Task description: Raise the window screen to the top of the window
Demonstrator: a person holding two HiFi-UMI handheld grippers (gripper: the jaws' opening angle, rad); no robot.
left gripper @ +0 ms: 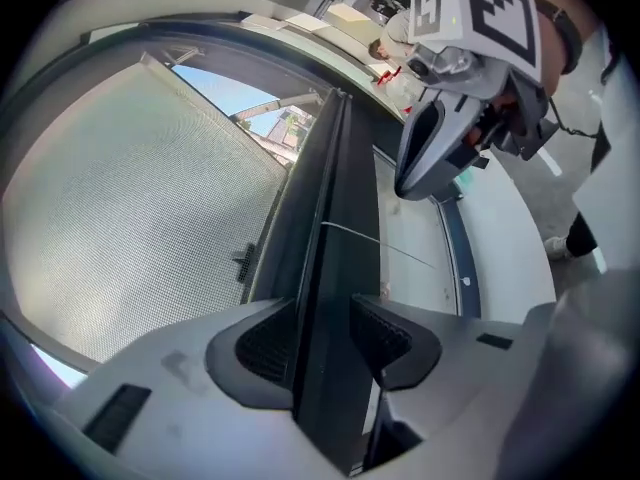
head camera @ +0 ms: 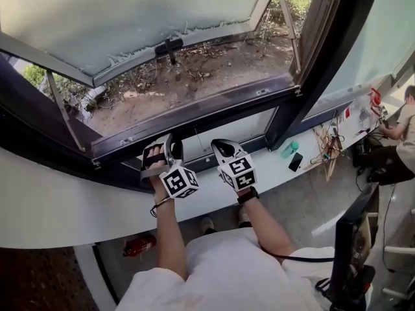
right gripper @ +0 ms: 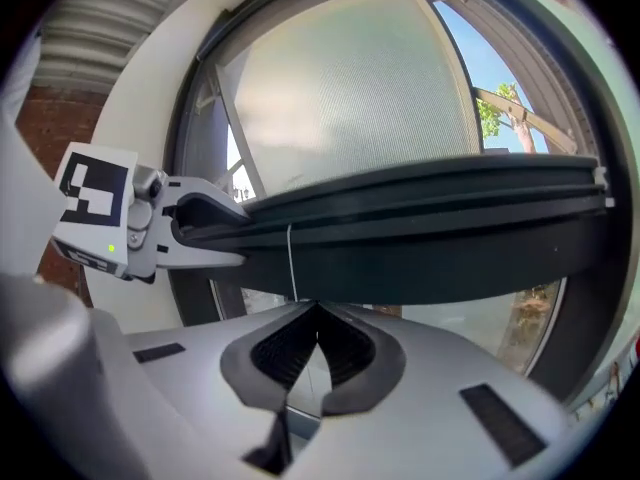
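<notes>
A dark horizontal bar point(head camera: 214, 105) runs along the bottom of the window opening, and a thin white cord point(right gripper: 291, 258) hangs from it. My left gripper point(head camera: 161, 149) point(left gripper: 322, 313) is open and sits astride this bar point(left gripper: 330, 268), one pad on each side. To its right, my right gripper point(head camera: 220, 149) point(right gripper: 318, 308) is shut just under the bar point(right gripper: 430, 228). The cord drops behind its left finger and I see nothing pinched. Each gripper shows in the other's view: the right gripper point(left gripper: 415, 168) and the left gripper point(right gripper: 200, 218). Beyond the bar, a pale sash point(head camera: 130, 18) with a black handle point(head camera: 168, 46) is swung outward.
A curved white sill point(head camera: 65, 206) lies under the window, carrying a green bottle point(head camera: 290, 149) and a black phone point(head camera: 295, 162) at the right. A red extinguisher point(head camera: 139, 245) lies on the floor. A seated person point(head camera: 405, 128) and a dark monitor point(head camera: 353, 238) are at the right.
</notes>
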